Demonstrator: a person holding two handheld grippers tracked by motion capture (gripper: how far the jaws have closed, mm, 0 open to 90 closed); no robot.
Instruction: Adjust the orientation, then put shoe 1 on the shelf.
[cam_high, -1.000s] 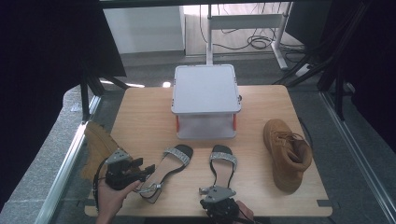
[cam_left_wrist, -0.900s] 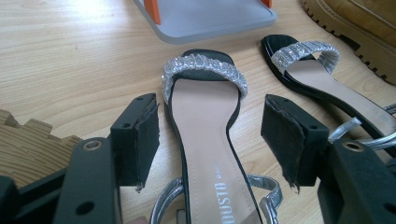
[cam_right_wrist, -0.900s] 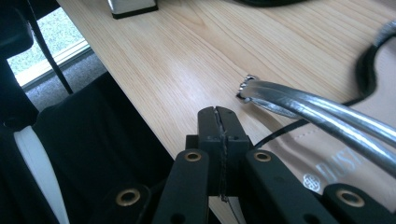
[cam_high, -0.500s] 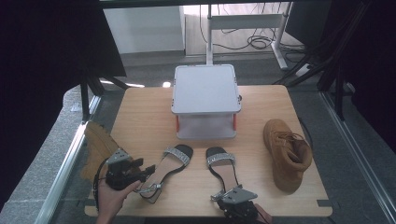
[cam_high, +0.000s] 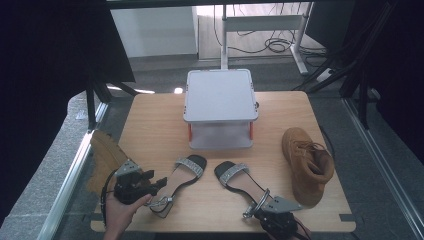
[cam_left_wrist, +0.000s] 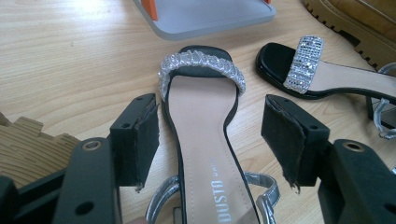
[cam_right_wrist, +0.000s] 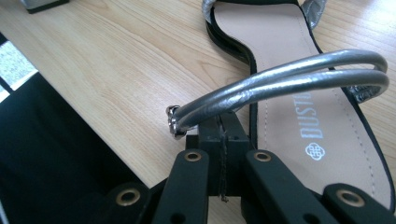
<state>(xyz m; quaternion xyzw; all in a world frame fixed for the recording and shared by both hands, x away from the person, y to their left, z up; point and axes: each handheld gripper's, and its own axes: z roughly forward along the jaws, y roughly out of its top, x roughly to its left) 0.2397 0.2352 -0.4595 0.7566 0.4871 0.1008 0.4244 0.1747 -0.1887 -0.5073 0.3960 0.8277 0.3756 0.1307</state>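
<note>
Left tool (cam_left_wrist: 212, 135): black body, two blocky jaws faced with dark, frayed-edged pads; round metal-ringed holes in the jaw arms; grey three-cornered plate on top; black cable trailing behind; right tool (cam_right_wrist: 223, 140): same black build, brass-ringed holes along the arms, grey three-cornered plate, pads meeting at a thin seam.

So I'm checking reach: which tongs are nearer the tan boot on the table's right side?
Right. The right tongs sit at the near edge beside the tan boot; the left tongs are across the table, over the left sandal.
</note>
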